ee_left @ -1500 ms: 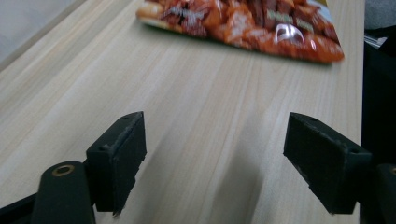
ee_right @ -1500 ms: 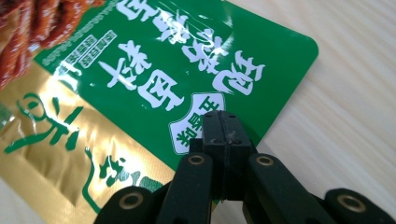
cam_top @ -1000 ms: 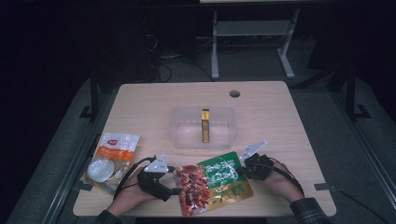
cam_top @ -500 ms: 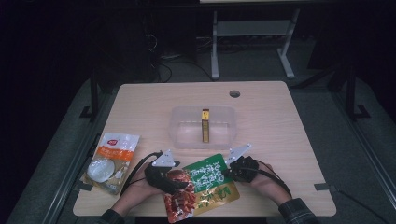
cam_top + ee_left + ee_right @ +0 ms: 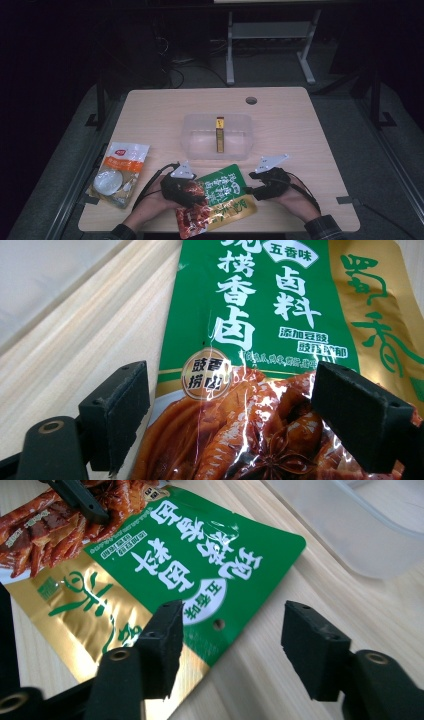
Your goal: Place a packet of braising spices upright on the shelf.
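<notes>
A flat food packet [image 5: 220, 197], green and gold with a red picture end, lies near the table's front edge. My left gripper [image 5: 192, 192] is over its red end. In the left gripper view the packet [image 5: 260, 340] runs under and between that gripper's [image 5: 232, 405] wide-apart jaws, and no pad presses on it. My right gripper [image 5: 254, 190] is at the green end. Its jaws have just been opening. The packet's green corner [image 5: 165, 565] reaches under one jaw of that gripper [image 5: 232, 630], but nothing is gripped.
A clear plastic tub [image 5: 200, 142] stands mid-table with a small gold box [image 5: 219, 135] upright in it; its wall [image 5: 360, 530] is close beyond the packet. An orange and white packet [image 5: 117, 170] lies at the front left. A round hole [image 5: 251, 100] is at the table's back.
The packet has slid left and turned, its red end now towards the front edge. My left gripper has moved right onto it. The right gripper followed it left.
</notes>
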`<state>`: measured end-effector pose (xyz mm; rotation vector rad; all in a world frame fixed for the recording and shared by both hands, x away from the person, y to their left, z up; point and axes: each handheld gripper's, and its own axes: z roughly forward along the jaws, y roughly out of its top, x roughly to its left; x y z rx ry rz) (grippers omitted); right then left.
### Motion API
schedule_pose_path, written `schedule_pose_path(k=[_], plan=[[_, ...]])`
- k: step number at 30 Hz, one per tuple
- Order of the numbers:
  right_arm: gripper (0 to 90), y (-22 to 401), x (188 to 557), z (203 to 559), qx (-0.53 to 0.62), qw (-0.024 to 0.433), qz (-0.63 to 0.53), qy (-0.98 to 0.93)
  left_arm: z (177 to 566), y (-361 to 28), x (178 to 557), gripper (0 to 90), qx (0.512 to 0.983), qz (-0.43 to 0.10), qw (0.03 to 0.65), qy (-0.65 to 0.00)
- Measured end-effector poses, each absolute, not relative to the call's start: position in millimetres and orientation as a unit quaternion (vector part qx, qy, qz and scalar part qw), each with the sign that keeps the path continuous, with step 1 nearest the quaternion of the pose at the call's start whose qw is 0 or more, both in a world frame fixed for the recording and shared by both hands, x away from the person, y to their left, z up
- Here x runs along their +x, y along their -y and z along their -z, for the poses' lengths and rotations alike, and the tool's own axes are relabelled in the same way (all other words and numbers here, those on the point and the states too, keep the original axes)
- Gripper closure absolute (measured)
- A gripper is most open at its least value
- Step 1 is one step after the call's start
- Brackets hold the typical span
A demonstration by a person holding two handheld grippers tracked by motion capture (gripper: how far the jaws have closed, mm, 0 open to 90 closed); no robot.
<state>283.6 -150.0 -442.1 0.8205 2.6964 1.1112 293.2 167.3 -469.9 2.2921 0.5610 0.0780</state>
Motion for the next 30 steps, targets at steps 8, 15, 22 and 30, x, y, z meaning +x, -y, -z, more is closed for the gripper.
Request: schedule_pose_path(k=[8, 15, 22, 30], plan=[[35.9, 159, 270, 441, 0.275, 0.063, -0.37, -0.885, 469, -170, 291, 28.6, 0.903, -0.039, 0.379, -0.199], [36.0, 162, 270, 438, 0.279, 0.071, -0.378, -0.88, 466, -169, 289, 49.6, 0.905, -0.038, 0.374, -0.201], [36.3, 161, 269, 436, 0.276, 0.075, -0.385, -0.878, 462, -162, 284, 76.4, 0.916, -0.048, 0.35, -0.189], [36.2, 163, 270, 435, 0.279, 0.075, -0.392, -0.873, 460, -161, 285, 86.9, 0.917, -0.051, 0.345, -0.196]])
